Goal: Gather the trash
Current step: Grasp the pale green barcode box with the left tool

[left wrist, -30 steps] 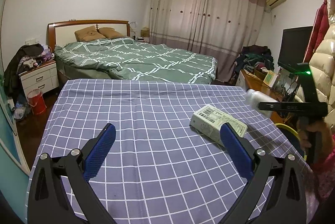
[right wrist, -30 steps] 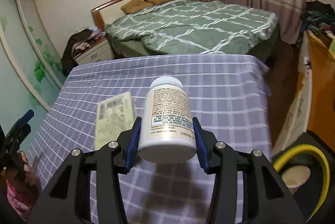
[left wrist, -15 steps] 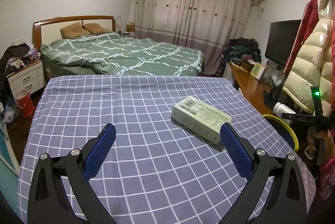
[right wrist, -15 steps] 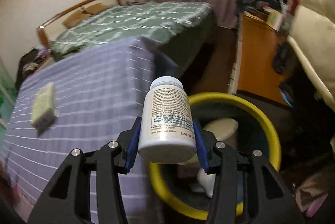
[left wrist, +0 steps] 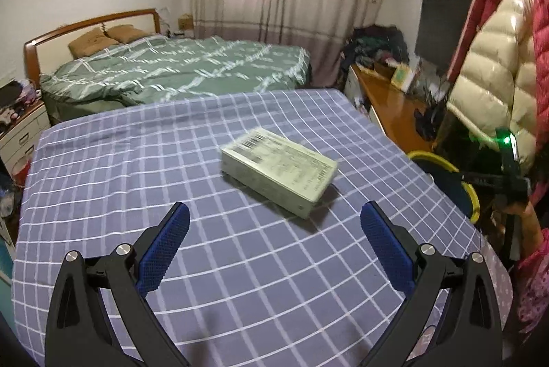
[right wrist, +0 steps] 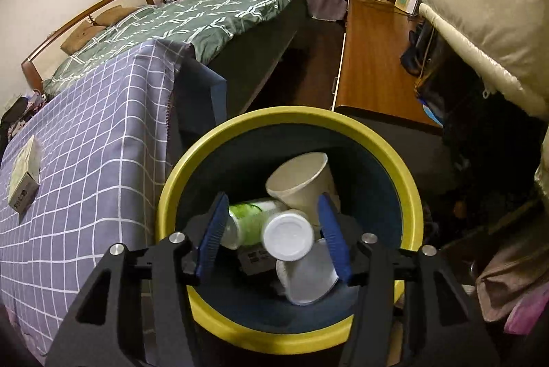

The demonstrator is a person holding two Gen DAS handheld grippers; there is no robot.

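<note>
My right gripper [right wrist: 273,199] points down into the yellow-rimmed dark bin [right wrist: 291,114] beside the table. Its jaws are opening. The white pill bottle [right wrist: 287,234] sits cap-up between them, clear of both pads, among a paper cup [right wrist: 302,178], a green-labelled container [right wrist: 250,219] and other trash. My left gripper [left wrist: 274,211] stands open and empty over the checked tablecloth [left wrist: 137,161]. A pale green box [left wrist: 278,174] lies flat on the cloth just ahead of it. That box [right wrist: 22,181] also shows at the far left of the right wrist view.
The bin [left wrist: 442,162] stands off the table's right edge. A wooden desk [right wrist: 370,58] runs behind it, with puffy jackets [left wrist: 490,75] hanging to the right. A green bed [left wrist: 178,71] lies beyond the table, and a white nightstand [left wrist: 20,133] stands at left.
The right gripper swung from above the table to over the bin, tipped downward, and its jaws parted from the bottle. The left gripper moved closer to the box.
</note>
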